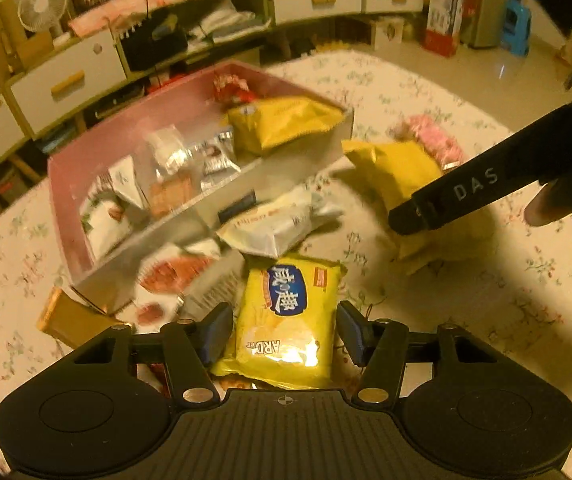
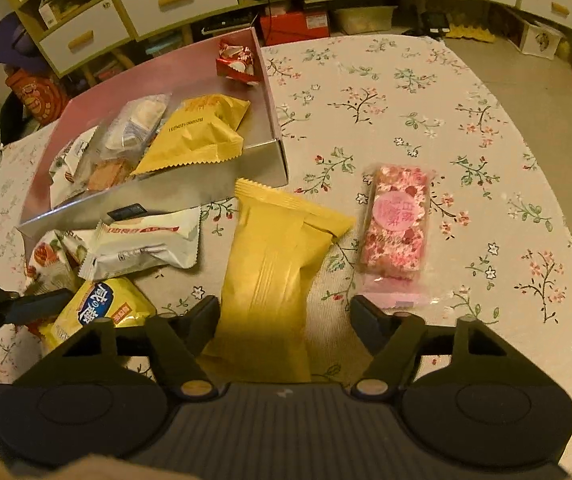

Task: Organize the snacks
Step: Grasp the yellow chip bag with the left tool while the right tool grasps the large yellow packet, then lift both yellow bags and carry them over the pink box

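Both grippers, left (image 1: 284, 330) and right (image 2: 284, 320), were spread apart, straddling yellow packs (image 1: 286, 320) (image 2: 274, 272); you needed a centred squeeze, then the box (image 2: 214, 184).

Could not tell from the left wrist view what the small packets deep in the pink box (image 1: 98, 152) were: smeared by motion blur, labels unreadable. Lower end of the yellow cracker pack (image 1: 286, 320) hidden behind the left gripper (image 1: 284, 330) body. In the right wrist view, near end of the plain yellow packet (image 2: 270, 276) covered by the right gripper (image 2: 284, 320); red-patterned packet (image 2: 48, 260) half buried under the white packet (image 2: 142, 246); print on the pink nougat bar (image 2: 398, 220) too small to read
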{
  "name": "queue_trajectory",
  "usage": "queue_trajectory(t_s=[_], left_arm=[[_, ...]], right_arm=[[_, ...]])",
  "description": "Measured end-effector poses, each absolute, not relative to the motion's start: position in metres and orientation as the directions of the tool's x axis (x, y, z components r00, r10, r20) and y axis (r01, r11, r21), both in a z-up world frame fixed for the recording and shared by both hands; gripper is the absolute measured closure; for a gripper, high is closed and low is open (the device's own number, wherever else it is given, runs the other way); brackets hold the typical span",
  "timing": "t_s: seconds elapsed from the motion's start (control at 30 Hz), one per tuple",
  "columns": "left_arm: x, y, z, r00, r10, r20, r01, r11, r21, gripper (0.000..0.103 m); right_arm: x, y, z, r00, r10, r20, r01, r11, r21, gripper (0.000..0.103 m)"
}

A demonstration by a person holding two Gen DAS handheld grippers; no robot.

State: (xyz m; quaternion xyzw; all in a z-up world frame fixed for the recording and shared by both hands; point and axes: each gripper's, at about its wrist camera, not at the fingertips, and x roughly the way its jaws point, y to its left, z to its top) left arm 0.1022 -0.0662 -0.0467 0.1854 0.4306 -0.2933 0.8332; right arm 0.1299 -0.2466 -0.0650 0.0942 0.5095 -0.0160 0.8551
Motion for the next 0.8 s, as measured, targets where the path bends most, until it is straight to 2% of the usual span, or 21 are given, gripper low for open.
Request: queue_trajectory(t_s=[0.1, 0.2, 0.23, 0.47, 0.8], left_arm=[[0.102, -0.070, -0.054, 0.458, -0.303, -0.835, 0.634, 0.771, 0.068, 0.048], [0.101, -0.071, -0.054, 0.456, -0.303, -0.837, 0.619, 0.784, 0.053, 0.054], [0.101, -0.071, -0.054, 0.457, -0.301, -0.837, 0.611, 0.790, 0.050, 0.055], [0.093, -0.066, -0.050, 0.439, -0.299, -0.847, 0.568, 0.823, 0.004, 0.057], [0.073, -0.051, -0.048, 0.356, -0.361, -0.862, 0.557, 0.823, -0.115, 0.059]], right_arm=[[0.131, -0.244, -0.069, 0.469, 0.067, -0.881, 0.106, 0.986, 0.131, 0.048], [0.130, -0.237, -0.070, 0.475, 0.029, -0.879, 0.067, 0.995, 0.069, 0.060], [0.129, -0.235, -0.070, 0.477, 0.020, -0.879, 0.055, 0.997, 0.053, 0.061], [0.118, -0.227, -0.067, 0.438, 0.071, -0.896, -0.015, 0.997, 0.072, 0.063], [0.092, -0.219, -0.066, 0.402, 0.104, -0.910, -0.176, 0.984, 0.035, 0.062]])
